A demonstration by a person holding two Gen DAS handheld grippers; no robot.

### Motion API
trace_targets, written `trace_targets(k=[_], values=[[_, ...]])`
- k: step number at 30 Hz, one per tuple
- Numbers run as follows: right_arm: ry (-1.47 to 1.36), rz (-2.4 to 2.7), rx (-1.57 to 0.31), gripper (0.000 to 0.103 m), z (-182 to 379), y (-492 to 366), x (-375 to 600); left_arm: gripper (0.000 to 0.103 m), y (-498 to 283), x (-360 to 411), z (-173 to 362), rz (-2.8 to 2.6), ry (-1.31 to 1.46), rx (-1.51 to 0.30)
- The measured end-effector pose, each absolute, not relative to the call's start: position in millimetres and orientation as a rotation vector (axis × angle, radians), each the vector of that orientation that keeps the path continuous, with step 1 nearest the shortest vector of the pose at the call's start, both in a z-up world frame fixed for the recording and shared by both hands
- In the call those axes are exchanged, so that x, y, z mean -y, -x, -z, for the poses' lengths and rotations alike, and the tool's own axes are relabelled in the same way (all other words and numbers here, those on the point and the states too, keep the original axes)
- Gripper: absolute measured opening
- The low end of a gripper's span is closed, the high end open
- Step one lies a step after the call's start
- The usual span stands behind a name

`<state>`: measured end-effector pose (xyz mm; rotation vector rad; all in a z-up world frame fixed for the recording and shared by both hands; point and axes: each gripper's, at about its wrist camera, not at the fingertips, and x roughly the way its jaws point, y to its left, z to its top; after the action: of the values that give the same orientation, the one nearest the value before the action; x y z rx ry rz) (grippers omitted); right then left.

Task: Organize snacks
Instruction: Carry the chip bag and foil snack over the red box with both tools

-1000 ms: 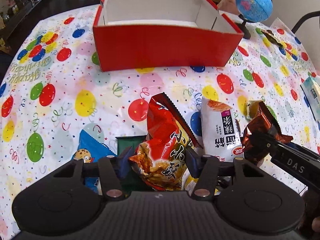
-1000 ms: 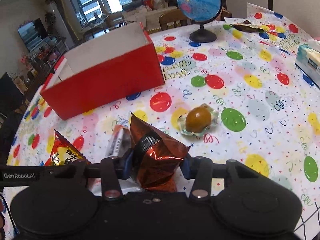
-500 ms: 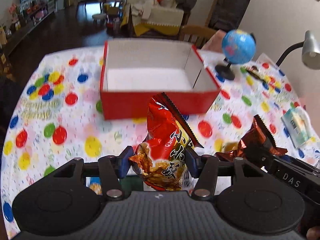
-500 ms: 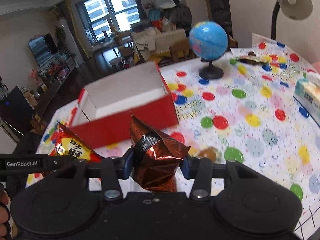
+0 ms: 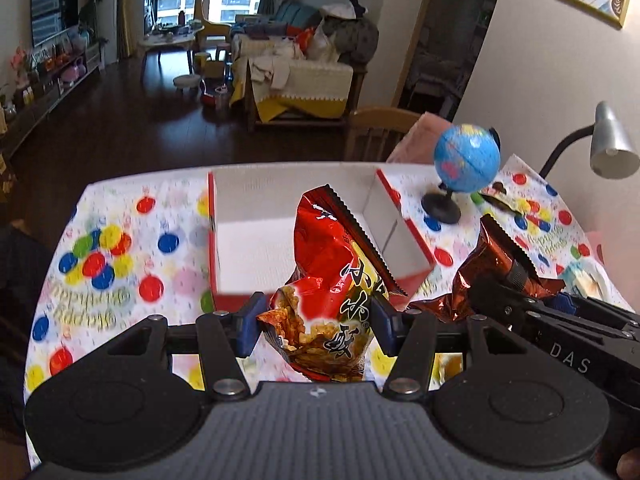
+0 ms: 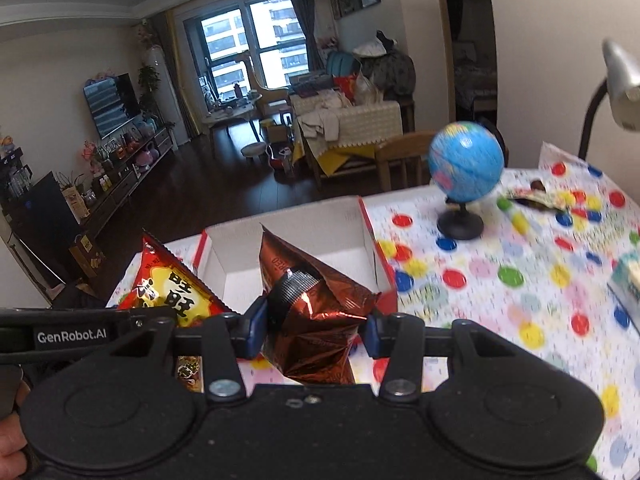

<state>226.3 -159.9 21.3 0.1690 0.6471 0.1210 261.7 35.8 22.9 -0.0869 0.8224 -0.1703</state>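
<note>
Jaws of the left gripper (image 5: 316,322) are clamping a red snack bag (image 5: 336,280); right gripper (image 6: 311,328) jaws are pinching a brown foil bag (image 6: 314,304). Both bags are hanging clear above the worktop (image 5: 120,280), w/ the empty red box (image 5: 256,244) at its far edge, prob. for dropping in.

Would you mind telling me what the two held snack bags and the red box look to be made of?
Red snack bag: glossy printed plastic film, judging by its sheen, creases and zigzag-cut edge.
Brown snack bag: metallic-looking foil film, with mirror-like glints on sharp crumples.
Red box: probably cardboard, with thin flat walls, matte white inside and red outside; the blur leaves the outer finish uncertain.
</note>
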Motion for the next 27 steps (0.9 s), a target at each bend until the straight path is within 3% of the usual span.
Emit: trace_targets(k=[13,27], values=[[-0.109,-0.185,-0.662,0.045,-11,-309,147,0.055,-340,-37,-16,0.077,0.063,-0.806],[-0.067,-0.261,-0.788,0.045,50,-389,139,0.055,-428,-20,50,-0.022,-0.017,-0.925]])
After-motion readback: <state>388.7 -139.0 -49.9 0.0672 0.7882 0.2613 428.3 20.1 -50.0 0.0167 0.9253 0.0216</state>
